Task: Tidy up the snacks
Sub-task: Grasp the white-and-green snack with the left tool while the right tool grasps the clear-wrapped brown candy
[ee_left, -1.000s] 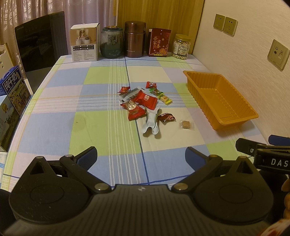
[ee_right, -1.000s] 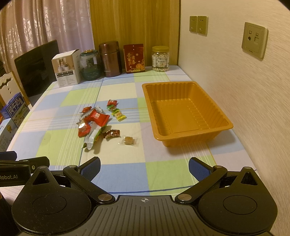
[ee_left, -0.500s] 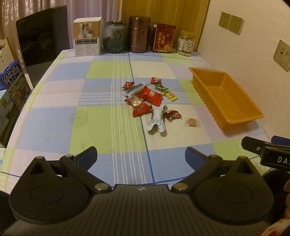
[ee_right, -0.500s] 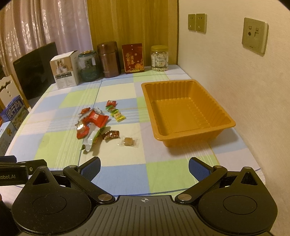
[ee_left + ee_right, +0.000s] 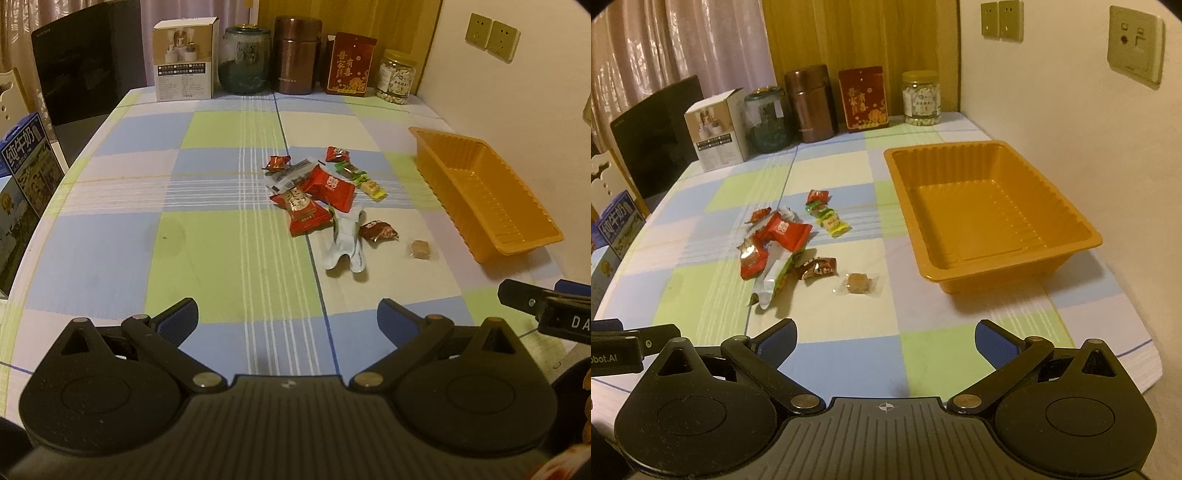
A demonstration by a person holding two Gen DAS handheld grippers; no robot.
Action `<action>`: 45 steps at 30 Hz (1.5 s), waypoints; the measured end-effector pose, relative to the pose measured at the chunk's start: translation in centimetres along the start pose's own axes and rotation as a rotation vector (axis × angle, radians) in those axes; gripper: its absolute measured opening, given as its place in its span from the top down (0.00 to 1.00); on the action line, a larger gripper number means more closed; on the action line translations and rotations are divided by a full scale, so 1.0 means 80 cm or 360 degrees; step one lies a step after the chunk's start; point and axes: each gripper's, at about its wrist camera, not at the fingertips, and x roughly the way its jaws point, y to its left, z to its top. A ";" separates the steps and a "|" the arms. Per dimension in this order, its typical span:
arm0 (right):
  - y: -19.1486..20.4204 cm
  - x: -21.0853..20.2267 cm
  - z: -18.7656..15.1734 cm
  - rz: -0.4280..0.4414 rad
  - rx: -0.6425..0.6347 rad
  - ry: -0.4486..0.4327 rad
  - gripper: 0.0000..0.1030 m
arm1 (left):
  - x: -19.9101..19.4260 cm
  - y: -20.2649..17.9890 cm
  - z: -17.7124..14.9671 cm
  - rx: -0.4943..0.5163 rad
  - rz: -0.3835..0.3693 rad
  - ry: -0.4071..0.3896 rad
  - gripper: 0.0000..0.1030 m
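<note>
From the left wrist, the left gripper [image 5: 287, 314] has been brought nearer the snacks [image 5: 321, 192], jaws spread and empty. From the right wrist, the right gripper [image 5: 885, 334] is likewise released; the tray [image 5: 1015, 254] is still unfilled, nothing sorted.

checked tablecloth [image 5: 827, 362] carries snack wrappers [image 5: 783, 236] beside orange tray [image 5: 1086, 243].

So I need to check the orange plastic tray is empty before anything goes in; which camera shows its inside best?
The right wrist view: the orange plastic tray is close, its whole ribbed floor visible and bare. The left wrist view shows it at the right edge, narrowed, its near wall hiding part of the floor.
</note>
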 end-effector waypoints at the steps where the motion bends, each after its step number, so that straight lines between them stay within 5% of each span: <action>1: 0.000 0.004 0.000 0.0000 -0.0001 0.0006 0.01 | 0.003 0.001 0.001 0.0002 0.0001 0.0003 0.01; 18: 0.007 0.064 -0.003 0.0011 0.0001 0.0127 0.15 | 0.040 0.017 0.015 -0.0002 0.0016 0.0032 0.01; 29: 0.013 0.104 -0.005 0.0093 0.0038 0.0140 0.47 | 0.061 0.030 0.017 -0.0009 0.0015 0.0050 0.03; 45: 0.030 0.167 0.016 0.0129 0.0062 0.0032 0.51 | 0.085 0.042 0.019 -0.0064 0.0009 0.0081 0.03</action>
